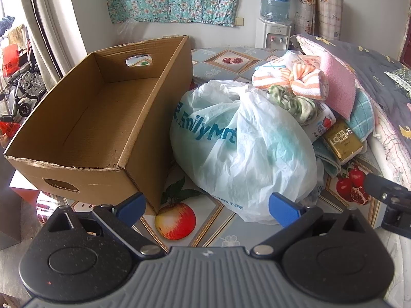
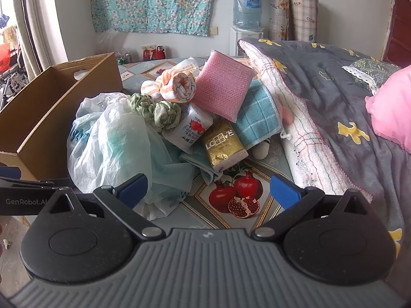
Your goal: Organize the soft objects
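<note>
An empty cardboard box (image 1: 102, 118) (image 2: 51, 107) stands on the left of the table. Beside it lies a white plastic bag (image 1: 244, 148) (image 2: 113, 141). Behind the bag is a heap: a green scrunchie (image 1: 295, 102) (image 2: 156, 113), an orange striped towel (image 1: 305, 82) (image 2: 174, 83), a pink sponge cloth (image 1: 339, 87) (image 2: 223, 87), a teal checked cloth (image 2: 254, 118), a gold pack (image 1: 341, 141) (image 2: 223, 143) and a white tissue pack (image 2: 191, 129). My left gripper (image 1: 208, 209) is open before the bag. My right gripper (image 2: 209, 191) is open over the tablecloth.
A grey quilt with yellow shapes (image 2: 334, 97) is piled on the right. The tablecloth (image 1: 179, 220) has fruit prints. A water dispenser (image 1: 274, 12) and rolled mats stand at the back wall. The right gripper's black edge (image 1: 393, 200) shows at right.
</note>
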### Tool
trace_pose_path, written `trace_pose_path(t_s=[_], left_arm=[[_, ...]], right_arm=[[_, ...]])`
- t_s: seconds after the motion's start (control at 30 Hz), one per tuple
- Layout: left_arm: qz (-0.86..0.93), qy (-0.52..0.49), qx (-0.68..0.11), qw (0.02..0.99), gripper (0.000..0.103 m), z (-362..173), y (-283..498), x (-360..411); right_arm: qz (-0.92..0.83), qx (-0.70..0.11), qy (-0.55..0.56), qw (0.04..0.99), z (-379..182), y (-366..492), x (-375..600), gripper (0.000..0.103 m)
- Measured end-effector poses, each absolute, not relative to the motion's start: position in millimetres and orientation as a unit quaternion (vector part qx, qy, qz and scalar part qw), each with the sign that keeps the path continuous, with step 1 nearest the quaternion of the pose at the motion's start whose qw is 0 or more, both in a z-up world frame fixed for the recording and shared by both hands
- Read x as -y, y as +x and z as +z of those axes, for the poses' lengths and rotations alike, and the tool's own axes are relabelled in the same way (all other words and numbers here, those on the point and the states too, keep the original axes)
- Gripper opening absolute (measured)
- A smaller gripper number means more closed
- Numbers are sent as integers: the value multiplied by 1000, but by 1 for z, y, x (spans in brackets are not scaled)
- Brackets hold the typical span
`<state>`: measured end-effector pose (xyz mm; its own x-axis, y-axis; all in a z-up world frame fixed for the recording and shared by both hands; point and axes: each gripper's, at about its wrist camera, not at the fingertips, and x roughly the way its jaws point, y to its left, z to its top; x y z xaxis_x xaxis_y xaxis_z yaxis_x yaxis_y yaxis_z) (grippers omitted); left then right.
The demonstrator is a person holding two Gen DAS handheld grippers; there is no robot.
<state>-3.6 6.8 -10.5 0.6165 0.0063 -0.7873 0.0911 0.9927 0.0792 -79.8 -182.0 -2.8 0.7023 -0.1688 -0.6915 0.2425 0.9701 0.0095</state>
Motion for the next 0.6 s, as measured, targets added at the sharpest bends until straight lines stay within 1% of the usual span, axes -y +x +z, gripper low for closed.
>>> trace_pose_path(t_s=[0.6], left_arm=[[-14,57,-440,896,102,-12,0,-8]], right_arm=[[-112,-369,51,921,-3,-78,183,102]])
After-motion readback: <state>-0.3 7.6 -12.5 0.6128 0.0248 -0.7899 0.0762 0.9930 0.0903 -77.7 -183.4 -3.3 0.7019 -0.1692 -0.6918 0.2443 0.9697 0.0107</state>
